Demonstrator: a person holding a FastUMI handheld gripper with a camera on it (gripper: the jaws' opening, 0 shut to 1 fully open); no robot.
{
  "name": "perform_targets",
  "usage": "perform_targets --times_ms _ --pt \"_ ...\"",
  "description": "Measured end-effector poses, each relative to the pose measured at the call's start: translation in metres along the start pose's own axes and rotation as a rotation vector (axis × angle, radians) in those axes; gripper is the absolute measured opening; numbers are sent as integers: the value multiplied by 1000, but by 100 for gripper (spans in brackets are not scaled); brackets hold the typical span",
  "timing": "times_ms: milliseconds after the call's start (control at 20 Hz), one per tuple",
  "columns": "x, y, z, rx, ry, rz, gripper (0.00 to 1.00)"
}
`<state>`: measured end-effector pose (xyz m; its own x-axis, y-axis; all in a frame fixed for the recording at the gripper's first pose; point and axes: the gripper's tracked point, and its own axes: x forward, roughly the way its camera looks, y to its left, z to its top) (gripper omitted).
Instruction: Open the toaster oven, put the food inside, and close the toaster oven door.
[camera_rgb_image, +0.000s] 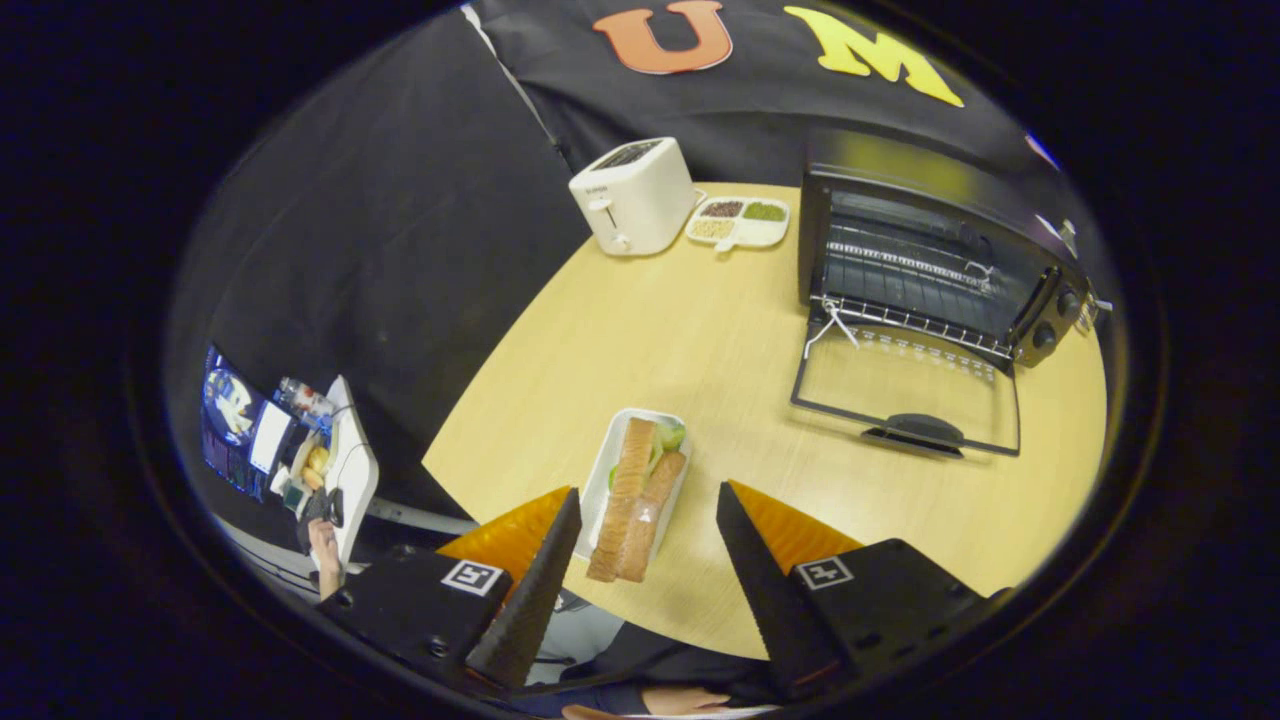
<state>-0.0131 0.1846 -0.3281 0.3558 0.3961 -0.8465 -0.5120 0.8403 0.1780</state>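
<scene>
The black toaster oven (930, 270) door is open. Your gripper (648, 525) is wide open, holding nothing; next grab the brown-crusted sandwich (637, 500).

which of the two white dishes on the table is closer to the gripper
The oblong white dish holding the sandwich, lying between the open gripper's fingers. The other, a divided tray of grains, sits far beyond, beside the white toaster.

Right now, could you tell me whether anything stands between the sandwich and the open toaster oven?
Nothing visible does: bare table lies between the sandwich, which sits between the open tool's fingers, and the toaster oven with its door down.
</scene>
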Motion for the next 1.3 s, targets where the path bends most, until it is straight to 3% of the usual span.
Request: perform_targets --times_ms 200,400,450,600,850,950,1100,1300 --pt "9 4 -4 42 83 -5 78" --pt "15 19 -13 86 142 69 51" --pt "17 18 -14 86 148 69 48" --pt "21 14 -15 67 148 41 50" --pt "11 16 -16 33 121 41 37" --pt "4 17 -12 49 97 54 37" --pt "-10 12 0 94 39 99 37" --pt "-28 -7 25 201 -86 221 37"
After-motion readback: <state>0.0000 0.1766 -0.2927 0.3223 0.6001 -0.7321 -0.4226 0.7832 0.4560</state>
